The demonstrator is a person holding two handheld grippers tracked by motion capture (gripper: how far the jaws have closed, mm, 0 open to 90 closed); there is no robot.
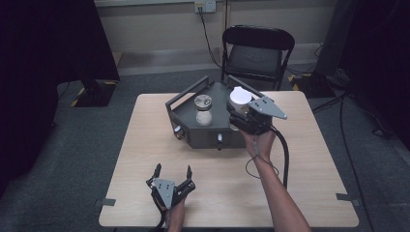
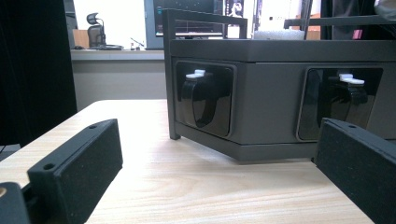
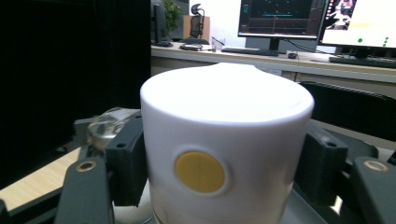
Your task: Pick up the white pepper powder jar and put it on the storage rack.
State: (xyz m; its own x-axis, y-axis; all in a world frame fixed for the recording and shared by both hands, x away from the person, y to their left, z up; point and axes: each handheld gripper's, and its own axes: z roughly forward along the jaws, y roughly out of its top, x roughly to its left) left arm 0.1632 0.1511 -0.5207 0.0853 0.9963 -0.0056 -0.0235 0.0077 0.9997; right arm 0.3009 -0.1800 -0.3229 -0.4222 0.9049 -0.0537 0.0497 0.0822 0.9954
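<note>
Right tool clenched on white jar, jaws pressing both sides, held over right part of dark grey box; forearm stretched forward from bottom edge. Left tool released, jaws spread, resting low on surface near front edge, aimed at box.

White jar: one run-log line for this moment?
right gripper: shut on white jar, over grey box | left gripper: open, empty, on table | clear jar: in box
</note>
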